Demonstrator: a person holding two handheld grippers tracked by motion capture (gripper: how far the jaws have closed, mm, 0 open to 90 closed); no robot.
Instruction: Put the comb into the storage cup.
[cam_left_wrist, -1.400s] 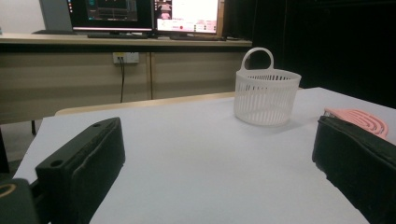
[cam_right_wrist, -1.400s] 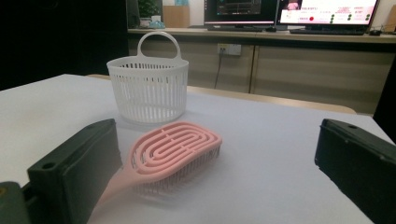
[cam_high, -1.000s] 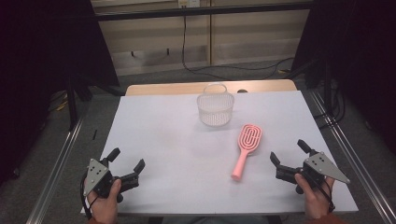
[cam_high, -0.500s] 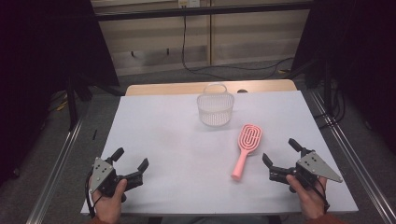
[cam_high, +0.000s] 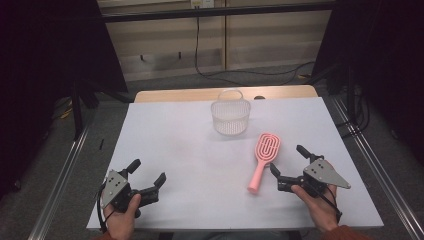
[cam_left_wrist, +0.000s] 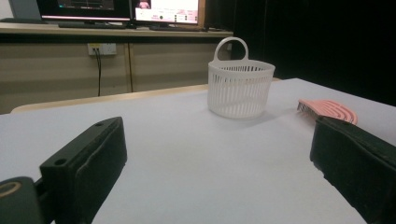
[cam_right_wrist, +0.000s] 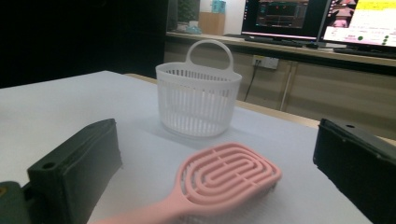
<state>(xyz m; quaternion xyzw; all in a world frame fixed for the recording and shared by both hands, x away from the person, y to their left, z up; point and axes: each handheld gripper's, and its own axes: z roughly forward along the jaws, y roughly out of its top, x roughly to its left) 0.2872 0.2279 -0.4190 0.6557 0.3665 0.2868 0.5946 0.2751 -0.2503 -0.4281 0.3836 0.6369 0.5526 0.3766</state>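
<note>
right gripper (cam_high: 289, 166) jaws wide apart, empty, just beside the handle of the pink plastic hairbrush (cam_high: 265, 159), which lies flat on the white table (cam_high: 190, 150) near the white slatted plastic basket (cam_high: 230, 116). left gripper (cam_high: 147, 173) also spread wide, empty, at near-left table edge, well apart from the brush.

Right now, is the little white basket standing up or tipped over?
Standing up. The white basket sits flat on the table with its open rim and loop handle pointing upward. The pink hairbrush lies outside it.
</note>
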